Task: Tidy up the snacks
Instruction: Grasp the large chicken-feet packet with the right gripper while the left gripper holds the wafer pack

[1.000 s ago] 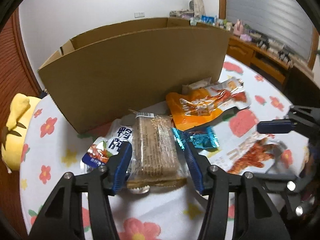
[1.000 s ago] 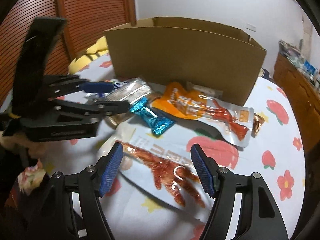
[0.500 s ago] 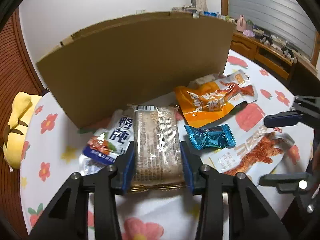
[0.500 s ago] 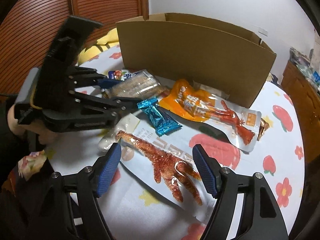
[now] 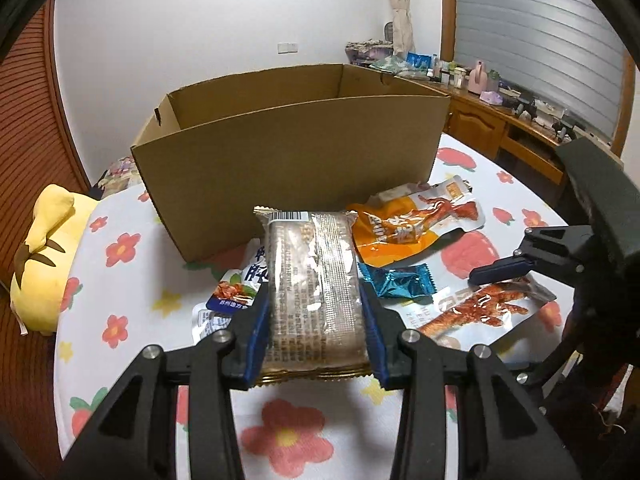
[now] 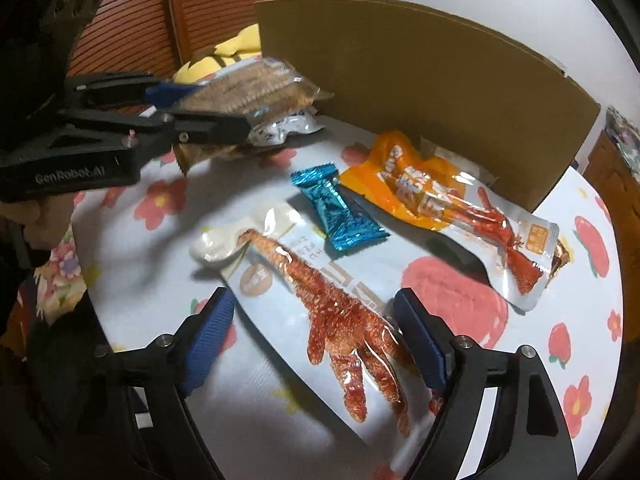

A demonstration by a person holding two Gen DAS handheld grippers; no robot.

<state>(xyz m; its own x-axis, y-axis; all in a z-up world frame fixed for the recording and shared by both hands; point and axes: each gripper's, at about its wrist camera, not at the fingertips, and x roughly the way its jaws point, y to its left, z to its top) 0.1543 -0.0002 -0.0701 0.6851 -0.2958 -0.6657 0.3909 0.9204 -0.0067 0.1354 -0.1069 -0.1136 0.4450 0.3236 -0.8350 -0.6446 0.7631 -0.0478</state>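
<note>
Clamping the biscuit pack [image 5: 316, 292], left gripper [image 5: 316, 320] holds it off the counter [image 5: 132, 288]; right gripper [image 6: 316, 336] fingers opening (straddling chicken-foot packet [image 6: 336, 312], no contact).

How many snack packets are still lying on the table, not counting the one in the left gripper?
4: the blue-labelled pouch beneath the held biscuit pack, the blue candy, the orange packet by the box, the chicken-foot packet under the opening right gripper. Others may hide underneath.

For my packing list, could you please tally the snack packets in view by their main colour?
Clear-wrapped brown cracker packet: 1
Orange chicken-foot pouch: 1
Teal foil candy: 1
White chicken-foot pouch: 1
Blue-and-white pouch: 1
Total: 5
</note>
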